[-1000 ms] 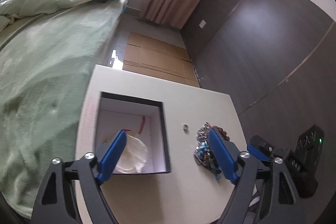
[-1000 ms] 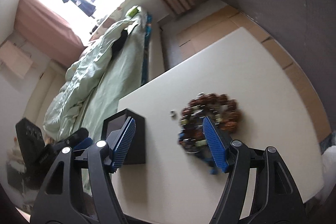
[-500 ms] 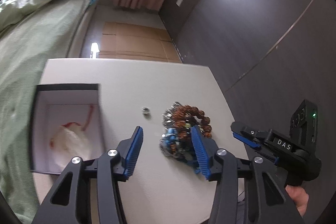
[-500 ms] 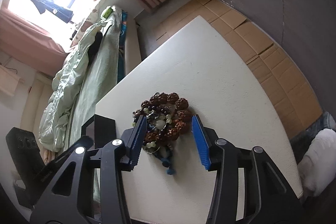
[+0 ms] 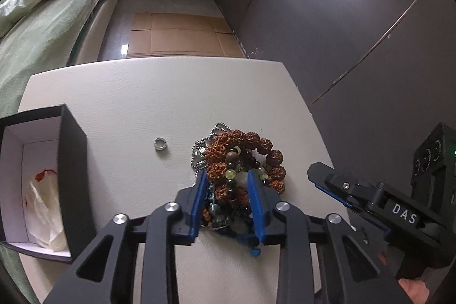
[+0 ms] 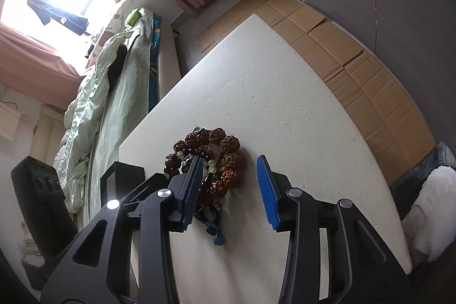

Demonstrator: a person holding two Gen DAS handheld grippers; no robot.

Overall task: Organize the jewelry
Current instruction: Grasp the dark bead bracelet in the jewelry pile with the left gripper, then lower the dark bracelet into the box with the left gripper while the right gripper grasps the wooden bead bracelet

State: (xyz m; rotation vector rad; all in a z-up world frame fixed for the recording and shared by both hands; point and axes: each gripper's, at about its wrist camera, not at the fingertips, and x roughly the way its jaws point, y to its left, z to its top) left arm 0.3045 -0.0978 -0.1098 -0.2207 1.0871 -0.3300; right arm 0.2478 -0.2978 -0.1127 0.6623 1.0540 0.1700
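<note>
Left wrist: left gripper (image 5: 228, 197) jaws narrowed around the near edge of the bead pile (image 5: 238, 171) on the white table (image 5: 142, 93); pinch looks partly closed, not clearly clamped. Open black box (image 5: 72, 181) sits left, small ring (image 5: 160, 144) between. Best pinch 1 strand only, lift slowly. "DAS" reads on right gripper body.

Right wrist: right gripper (image 6: 230, 188) jaws wide, beside the pile (image 6: 211, 161); no writing.

"DAS" is printed on the right gripper (image 5: 336, 190).
</note>
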